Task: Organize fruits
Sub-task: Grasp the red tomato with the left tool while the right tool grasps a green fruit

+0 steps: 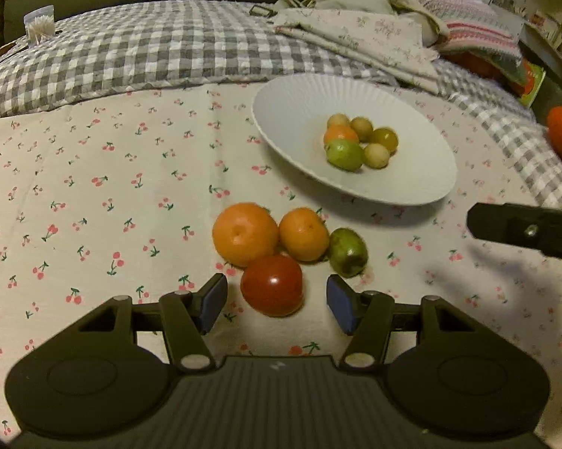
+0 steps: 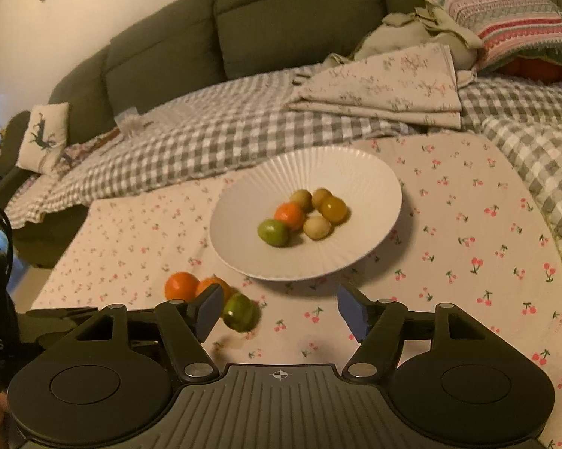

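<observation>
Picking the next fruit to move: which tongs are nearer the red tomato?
Left. The left tongs are open with the red tomato just ahead between their tips; the right tongs sit off to its right, nearer the plate.

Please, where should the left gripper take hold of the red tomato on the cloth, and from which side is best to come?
Grip the red tomato across its widest middle, coming from the near side, where the open left gripper already flanks it. The oranges crowd its far side.
</observation>
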The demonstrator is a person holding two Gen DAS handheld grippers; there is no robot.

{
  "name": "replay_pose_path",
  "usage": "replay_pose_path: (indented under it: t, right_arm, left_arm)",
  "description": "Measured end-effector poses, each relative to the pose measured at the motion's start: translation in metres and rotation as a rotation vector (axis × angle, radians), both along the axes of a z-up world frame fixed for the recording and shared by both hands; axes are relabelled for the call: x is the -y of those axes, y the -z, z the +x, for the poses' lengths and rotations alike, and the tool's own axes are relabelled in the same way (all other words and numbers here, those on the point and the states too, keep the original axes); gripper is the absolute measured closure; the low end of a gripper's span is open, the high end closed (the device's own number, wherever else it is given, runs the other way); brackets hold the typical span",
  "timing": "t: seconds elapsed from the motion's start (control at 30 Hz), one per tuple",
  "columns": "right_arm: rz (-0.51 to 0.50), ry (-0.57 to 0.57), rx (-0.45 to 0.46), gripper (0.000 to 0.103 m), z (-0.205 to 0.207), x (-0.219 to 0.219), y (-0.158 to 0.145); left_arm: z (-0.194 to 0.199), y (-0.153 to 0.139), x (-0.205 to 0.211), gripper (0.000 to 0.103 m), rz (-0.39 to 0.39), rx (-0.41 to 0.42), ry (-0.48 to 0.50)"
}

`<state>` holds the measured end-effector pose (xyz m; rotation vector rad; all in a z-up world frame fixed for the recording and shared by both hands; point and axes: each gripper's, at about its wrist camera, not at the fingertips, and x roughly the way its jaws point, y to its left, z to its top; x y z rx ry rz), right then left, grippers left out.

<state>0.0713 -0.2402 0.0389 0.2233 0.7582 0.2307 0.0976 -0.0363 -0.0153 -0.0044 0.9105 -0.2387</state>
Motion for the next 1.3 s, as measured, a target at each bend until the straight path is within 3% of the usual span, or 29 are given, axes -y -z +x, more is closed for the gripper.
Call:
replay_pose_path:
  t: [0.1,0.17,0.23,0.47,0.67,1.03,1.3]
  right_arm:
    - [-0.013,-0.002,-0.008,0.035,0.0,0.0,0.004]
    - [-0.014,-0.001,-0.009,0.035,0.001,0.001,0.005]
    - [-0.015,0.0,-0.009,0.035,0.001,0.001,0.006]
    - [-0.033,-0.03,-0.016,0.035,0.004,-0.005,0.012]
    - [-0.056,-0.072,-0.027,0.035,0.009,-0.016,0.021]
    - [-0.162,-0.26,-0.002,0.036,0.015,-0.066,0.046]
    - [-0.206,-0.271,0.01,0.043,0.021,-0.077,0.058]
  left_arm:
    - [0.001,0.004,0.001,0.051,0.017,-0.005,-0.006]
    - [0.002,0.004,0.001,0.064,0.028,0.007,-0.009]
    - [0.001,0.002,-0.001,0.067,0.007,0.005,-0.01]
    - [-0.004,-0.01,-0.011,0.067,-0.006,-0.011,-0.045]
    - [-0.003,-0.032,-0.032,0.067,-0.022,0.033,-0.105]
    - [0.0,-0.035,-0.04,0.067,-0.035,0.021,-0.13]
    - [0.002,-0.036,-0.046,0.067,-0.045,0.019,-0.151]
